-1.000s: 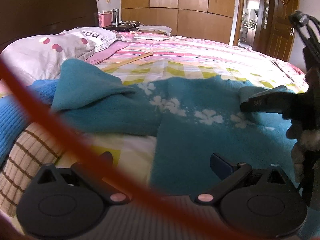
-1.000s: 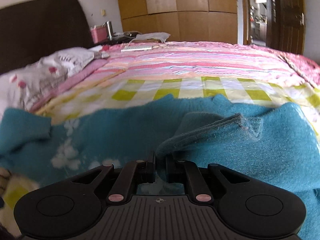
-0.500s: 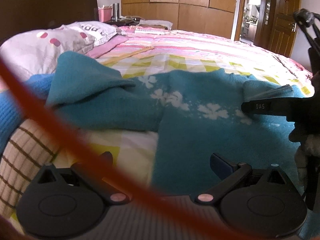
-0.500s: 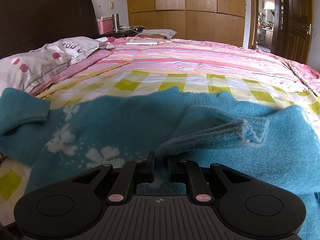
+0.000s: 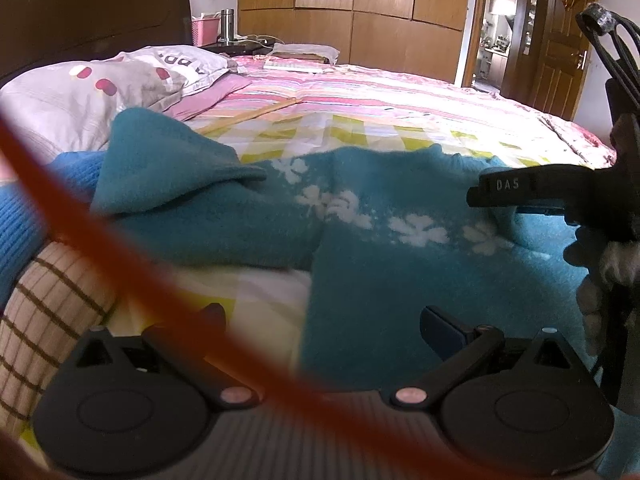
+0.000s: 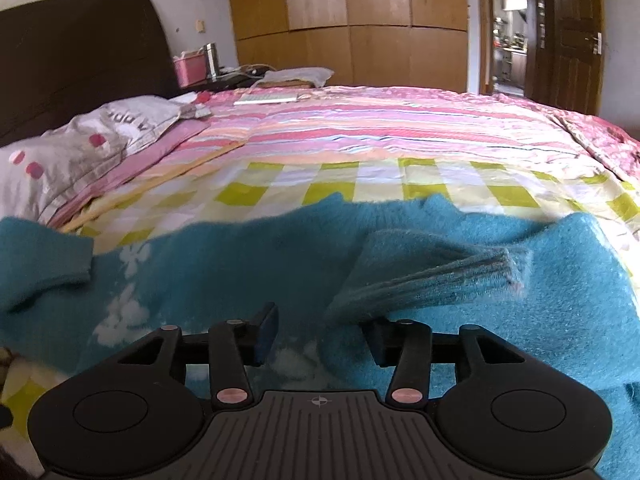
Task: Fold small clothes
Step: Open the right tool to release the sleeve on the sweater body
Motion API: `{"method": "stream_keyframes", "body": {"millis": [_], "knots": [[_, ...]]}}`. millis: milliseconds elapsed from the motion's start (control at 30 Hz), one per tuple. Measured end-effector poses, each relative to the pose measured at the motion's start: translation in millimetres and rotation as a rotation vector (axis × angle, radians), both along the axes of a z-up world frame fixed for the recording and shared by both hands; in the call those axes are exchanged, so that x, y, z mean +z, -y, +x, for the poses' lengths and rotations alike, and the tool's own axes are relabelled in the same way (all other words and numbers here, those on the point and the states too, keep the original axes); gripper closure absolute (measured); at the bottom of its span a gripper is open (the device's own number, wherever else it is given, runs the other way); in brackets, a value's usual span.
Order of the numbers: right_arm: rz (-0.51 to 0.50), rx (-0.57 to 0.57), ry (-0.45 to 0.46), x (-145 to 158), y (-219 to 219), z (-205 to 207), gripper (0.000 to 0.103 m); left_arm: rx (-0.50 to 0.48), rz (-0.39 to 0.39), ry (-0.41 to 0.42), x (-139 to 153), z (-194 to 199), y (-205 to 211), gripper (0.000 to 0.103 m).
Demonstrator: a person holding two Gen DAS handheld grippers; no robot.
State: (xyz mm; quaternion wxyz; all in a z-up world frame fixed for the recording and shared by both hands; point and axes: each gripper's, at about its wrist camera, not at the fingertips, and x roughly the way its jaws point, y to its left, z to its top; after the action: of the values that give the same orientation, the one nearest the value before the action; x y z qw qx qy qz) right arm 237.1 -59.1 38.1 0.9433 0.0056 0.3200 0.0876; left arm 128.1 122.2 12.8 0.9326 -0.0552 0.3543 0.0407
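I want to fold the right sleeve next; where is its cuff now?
In the right wrist view, the cuff lies folded over the teal sweater, right of centre, just ahead of the open right gripper.

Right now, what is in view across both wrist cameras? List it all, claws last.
teal sweater: one, teal with white flowers, spread on the near bed; a sleeve folded over its body.
blue knit: one, blue, left of the sweater.
checked garment: one, beige with brown lines, near left.
bed cover: one, pink stripes and yellow-green checks.
pillow: one, grey-white with red dots, by the headboard.
metal flask: one, silver, on the nightstand.
pink basket: one, beside the flask.
wardrobe: wooden, back wall.
left claw: open, above the sweater's edge.
right claw: open, at the folded sleeve.
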Motion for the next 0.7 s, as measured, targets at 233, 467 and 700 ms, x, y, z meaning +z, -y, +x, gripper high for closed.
{"method": "stream_keyframes", "body": {"millis": [233,467,700], "knots": [[0.069,-0.085,0.025,3.2,10.4,7.7,0.081,-0.002,-0.005,0.005,0.8,0.4,-1.8,0.000],[-0.084,-0.014,0.128,12.4,-15.2,3.3,0.093,-0.002,-0.011,0.002,0.5,1.8,-2.9,0.000],[-0.262,0.163,0.190,1.6,-60.5,-14.8,0.094,-0.002,-0.010,0.002,0.5,2.1,-3.1,0.000]]}}
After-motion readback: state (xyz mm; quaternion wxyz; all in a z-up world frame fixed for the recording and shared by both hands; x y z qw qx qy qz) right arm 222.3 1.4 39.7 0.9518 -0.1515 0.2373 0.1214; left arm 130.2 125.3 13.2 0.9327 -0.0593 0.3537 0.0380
